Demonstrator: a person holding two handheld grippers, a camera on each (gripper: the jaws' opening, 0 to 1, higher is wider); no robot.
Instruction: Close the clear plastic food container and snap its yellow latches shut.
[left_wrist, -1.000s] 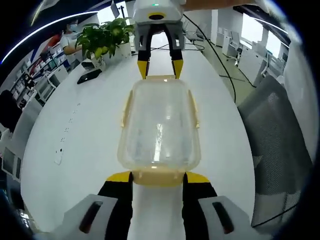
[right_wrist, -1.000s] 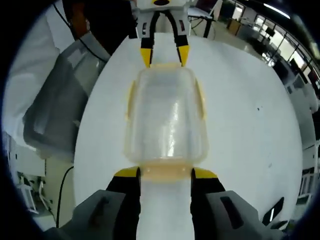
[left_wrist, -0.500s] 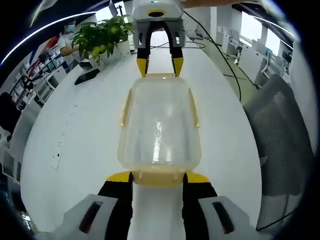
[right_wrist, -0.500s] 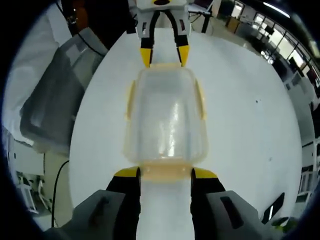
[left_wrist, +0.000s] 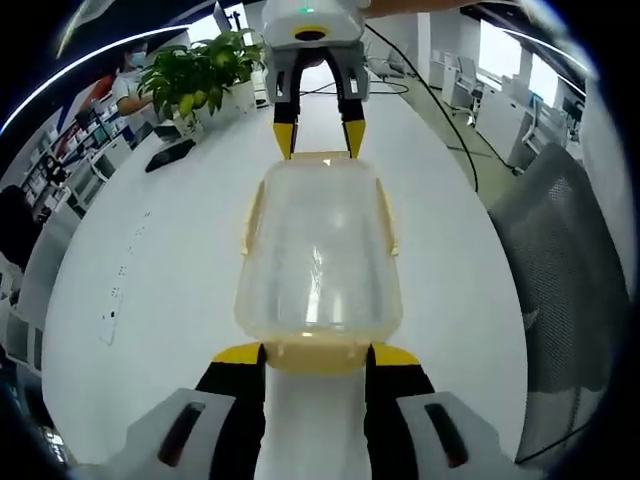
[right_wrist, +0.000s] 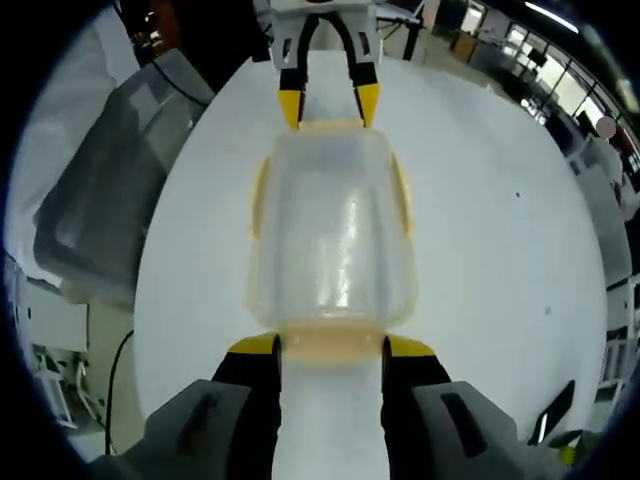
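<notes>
One clear plastic container (left_wrist: 318, 250) sits on the white worktop (left_wrist: 160, 260), lid on. The left gripper (left_wrist: 316, 355) stands spread at one short end of the container, its yellow tips flanking that end latch (left_wrist: 316, 352). The right gripper (right_wrist: 330, 347) stands spread likewise at the opposite end. Two long-side latches (left_wrist: 250, 215) look unfastened. My worry: uneven pressing could tip or skid the container, leaving a latch unclipped. A potted plant (left_wrist: 195, 75) stands beyond the container.

Near end latch of the clear container (left_wrist: 318, 255) lies between the left gripper (left_wrist: 316, 353) tips; whether it is snapped cannot be told. The grey chair (left_wrist: 555, 290) is cut by the view's edge.
</notes>
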